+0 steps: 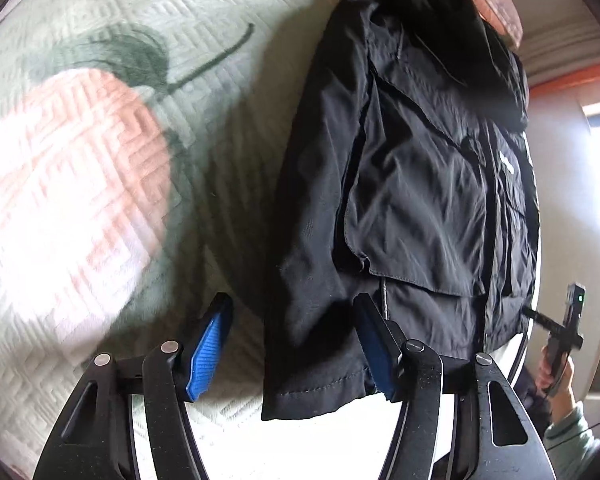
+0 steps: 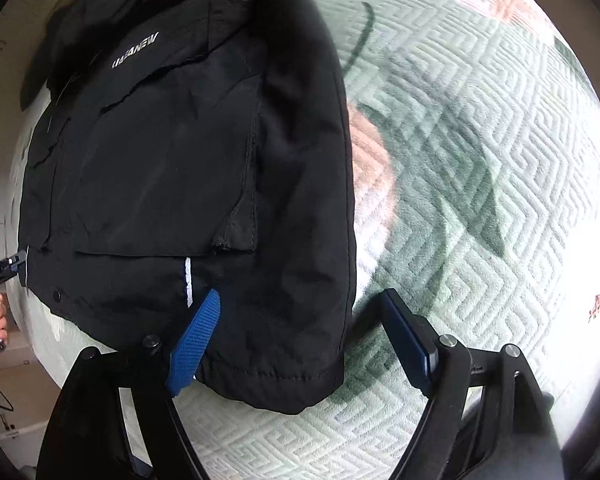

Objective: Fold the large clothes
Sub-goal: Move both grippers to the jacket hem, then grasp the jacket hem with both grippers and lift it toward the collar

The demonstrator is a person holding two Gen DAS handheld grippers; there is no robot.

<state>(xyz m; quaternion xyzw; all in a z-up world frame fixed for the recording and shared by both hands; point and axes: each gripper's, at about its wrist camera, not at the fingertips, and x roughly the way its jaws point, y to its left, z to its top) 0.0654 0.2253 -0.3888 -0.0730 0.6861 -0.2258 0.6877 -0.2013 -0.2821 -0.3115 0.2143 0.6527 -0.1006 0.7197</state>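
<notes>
Jacket (image 1: 412, 184) in black, with a hood at its far end, a large flap pocket and small white lettering on the chest, lies flat on a pale green blanket (image 1: 204, 20) quilted in a zigzag relief and printed with pink and dark green shapes. Both sleeves lie along the body's outer edges, cuffs toward the hem. The left gripper (image 1: 294, 346) hangs over the near cuff (image 1: 316, 384) with its blue pads spread apart, the cuff between them but not pinched. The right gripper (image 2: 300, 338) likewise stands open astride the other cuff (image 2: 276, 376), pads clear of the cloth. In the left wrist view the person's right hand (image 1: 556, 372) shows at the edge, in a pale green sleeve (image 1: 572, 436).
</notes>
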